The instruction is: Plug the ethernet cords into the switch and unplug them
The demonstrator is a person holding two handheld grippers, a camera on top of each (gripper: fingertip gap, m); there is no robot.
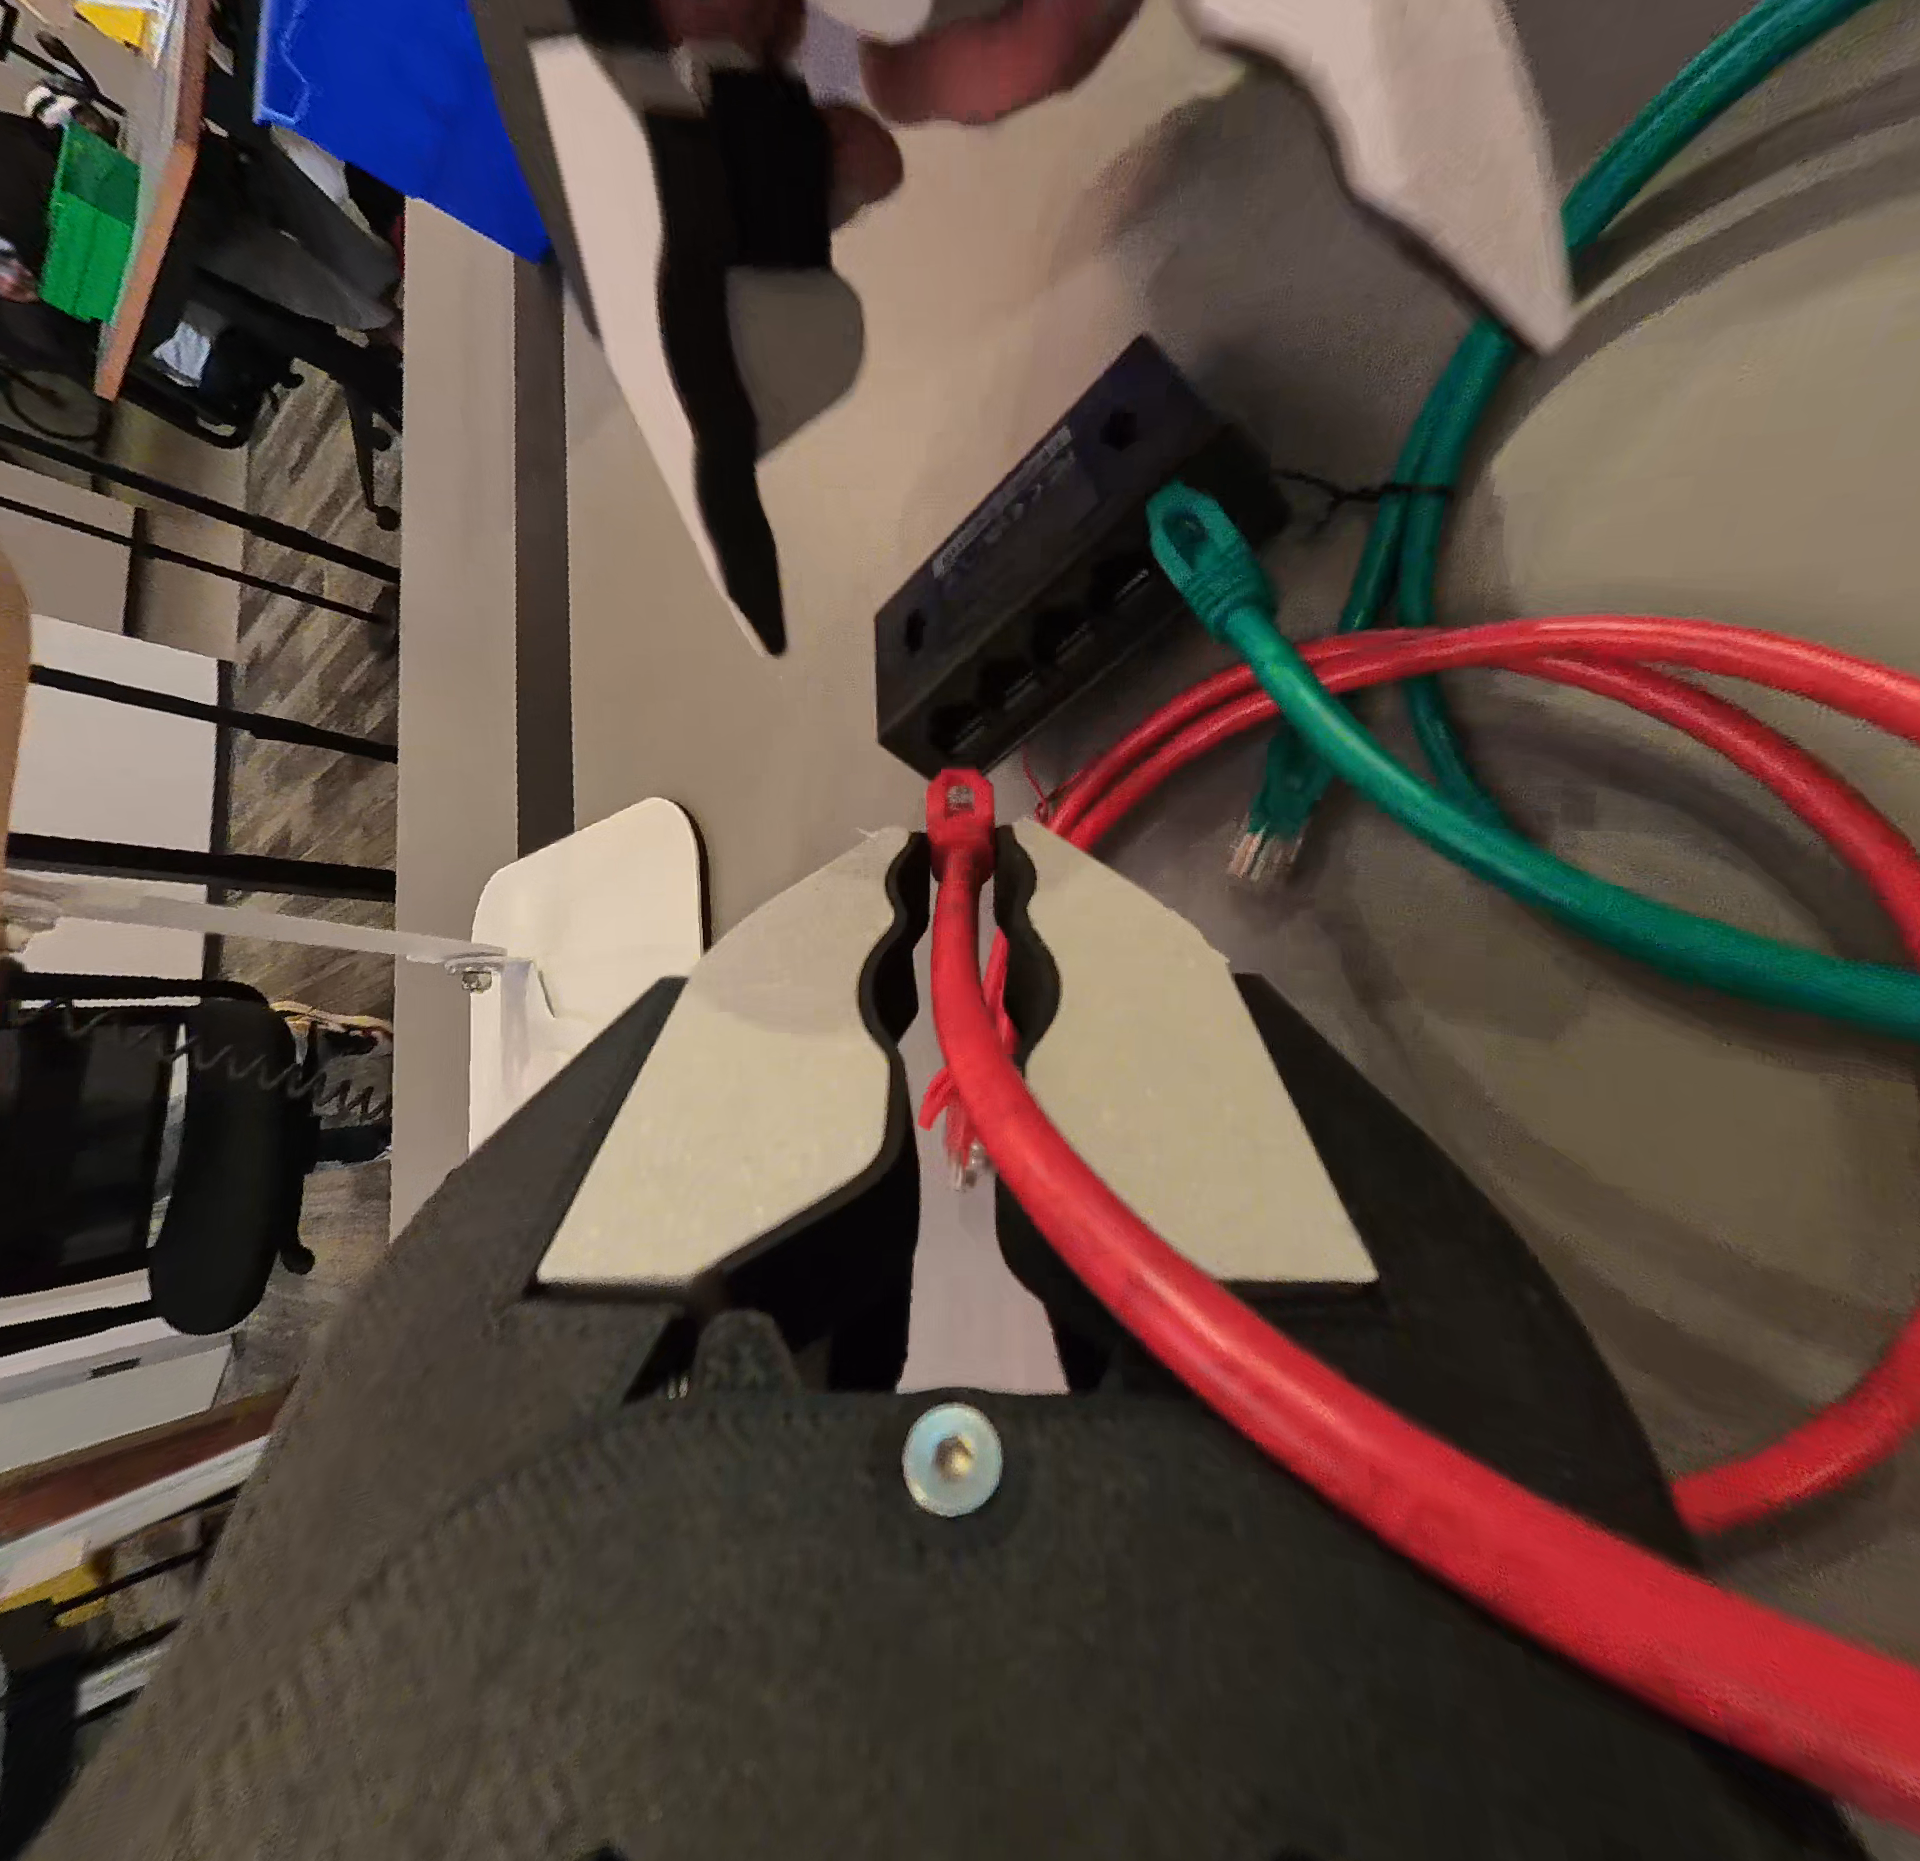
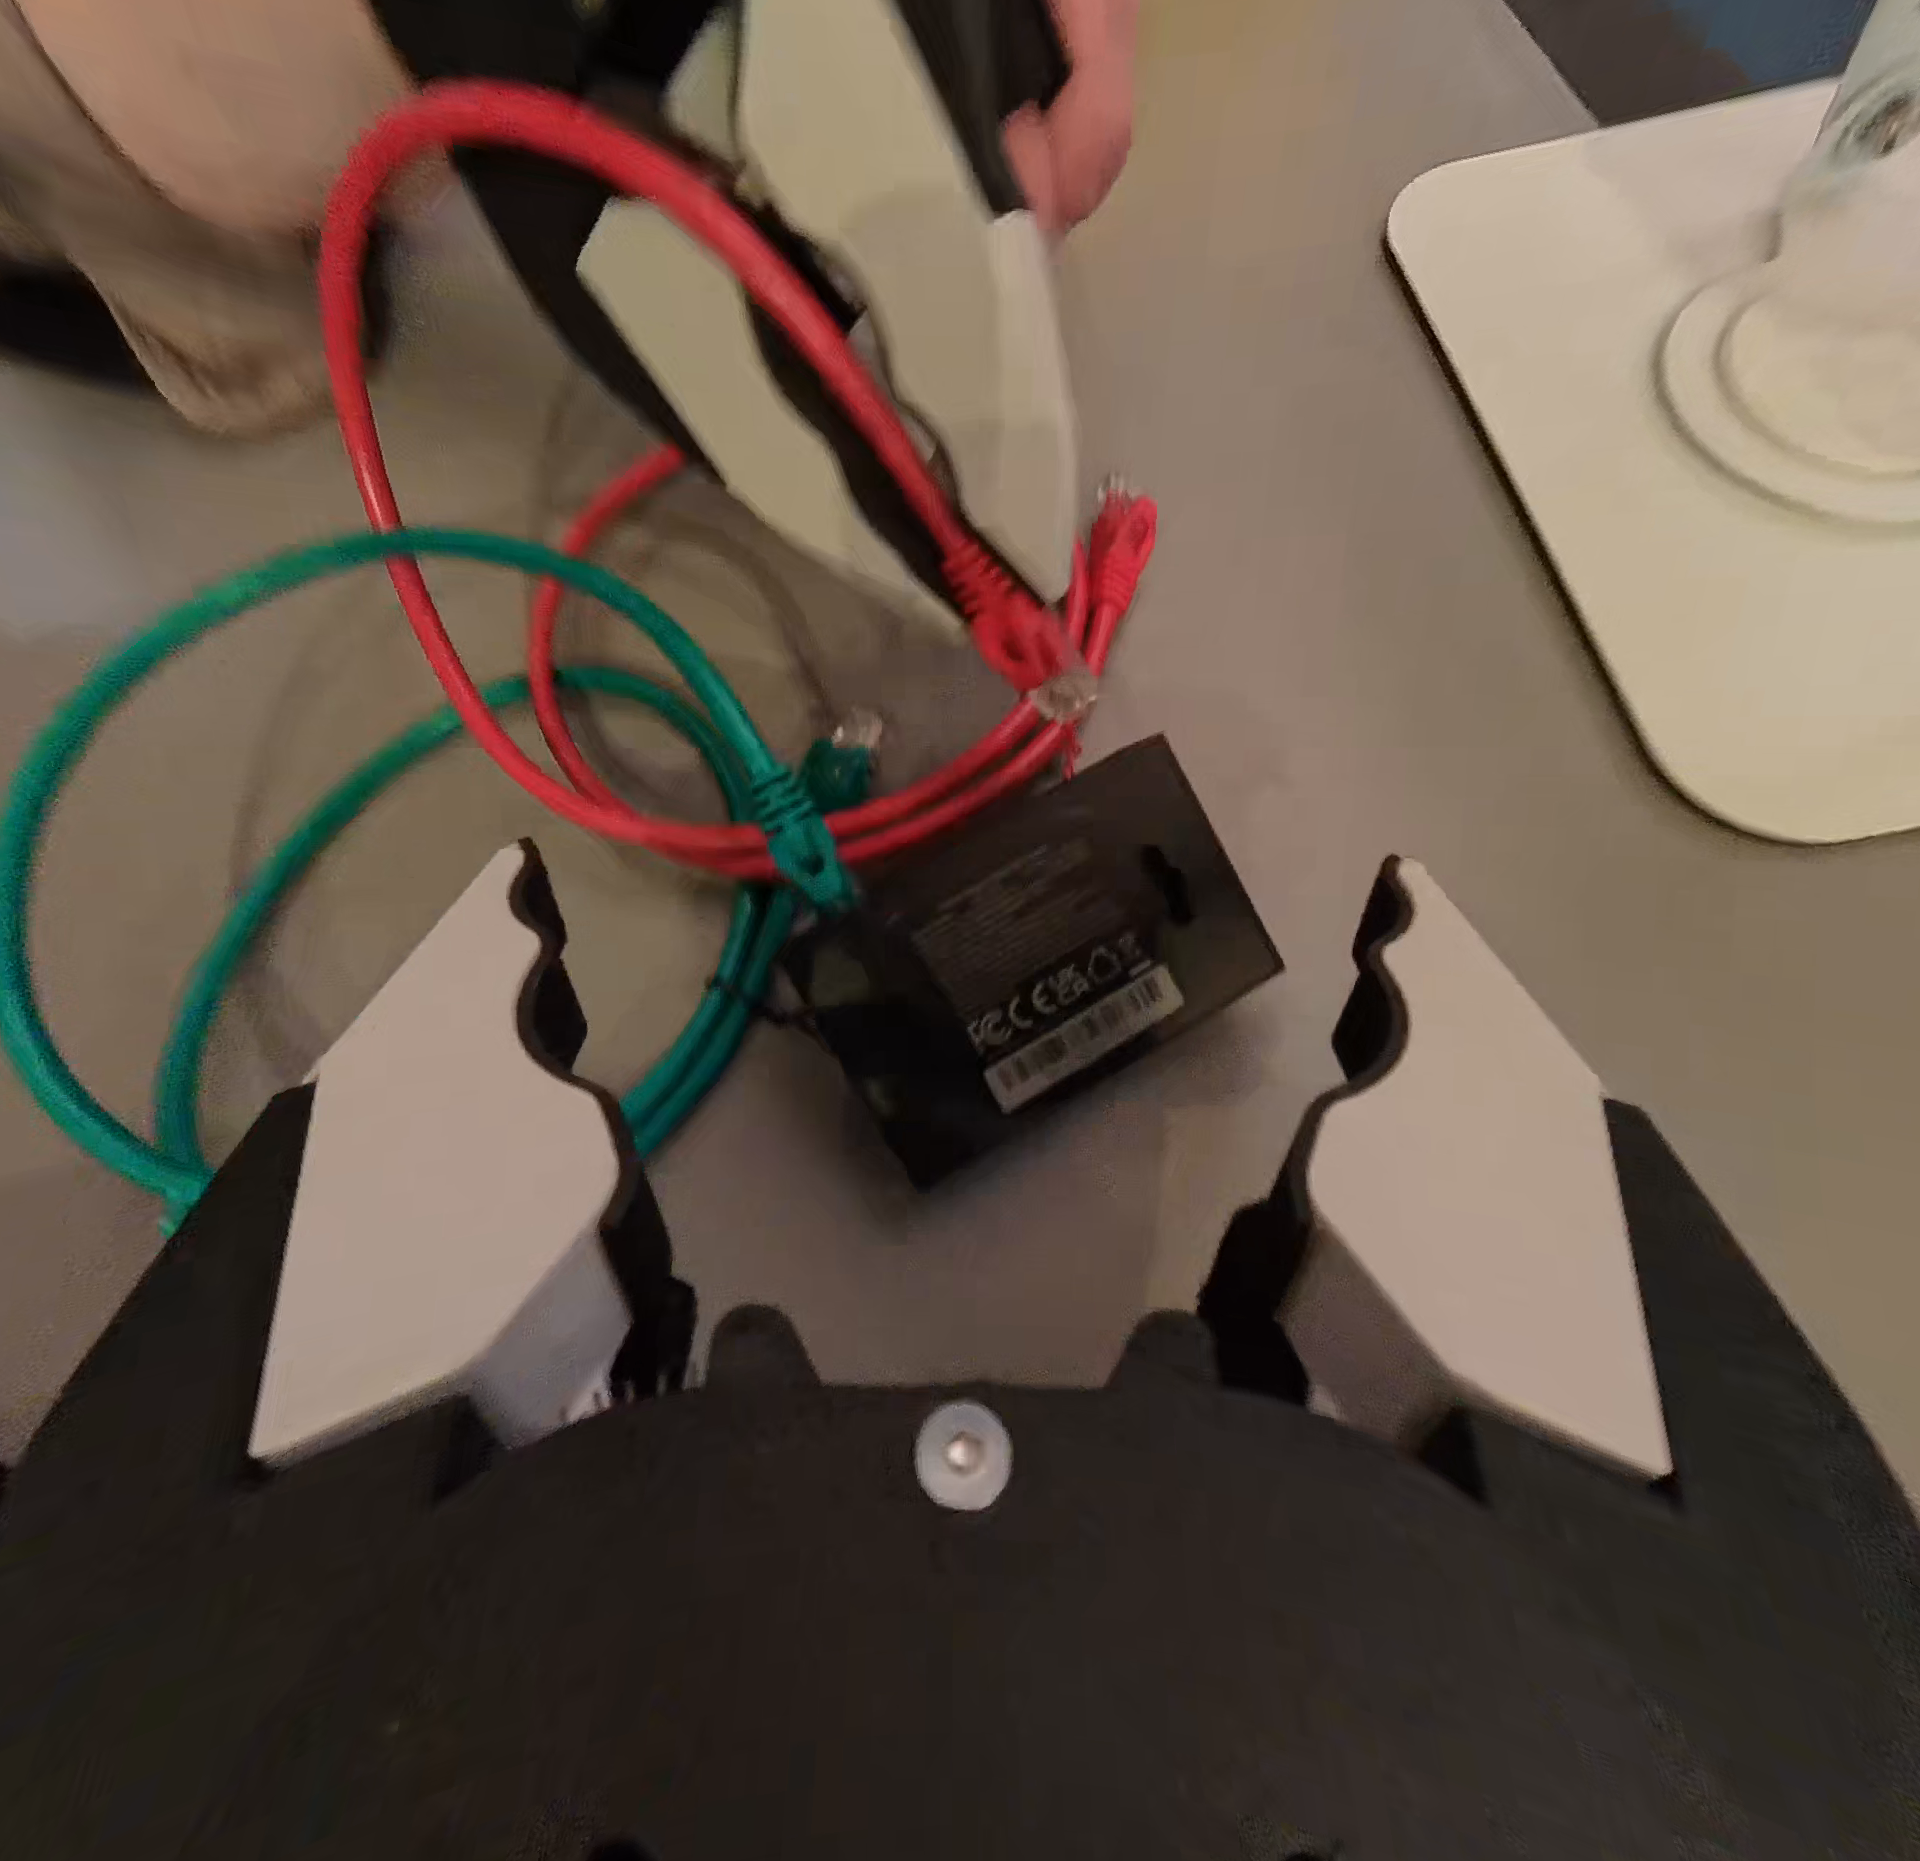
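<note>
1. Switch (image 1: 1049,564): small black box lying label side up on the grey table (image 1: 665,731), away from the edges; ports face the left gripper. It looks loose, so a plug pushing on it could slide it.
2. Red cord (image 1: 1195,1281): one plug (image 1: 961,809) is pinched in the left gripper (image 1: 961,855), jaws narrow and clamped on the boot, tip just short of the end port. Risk: blurry, but the plug looks slightly off line with the port; it could catch the port lip and not click.
3. Grip sits on the soft boot, so the plug may twist or slip back between the fingers under push.
4. Second red plug (image 2: 1122,554) hangs loose just beside the held one. Could snag on the switch corner or get in the way of the port.
5. Green cord (image 1: 1455,824): one plug (image 1: 1210,554) is at a port at the far end of the switch; fully seated or not, cannot tell. Red loops cross it, so dragging red may tug it out.
6. Right gripper (image 2: 961,866): jaws wide, holding nothing, above the switch's back side. If it does not brace the box, the push likely shoves it away.
7. White stand base (image 2: 1662,481) near the table edge: low risk.
</note>
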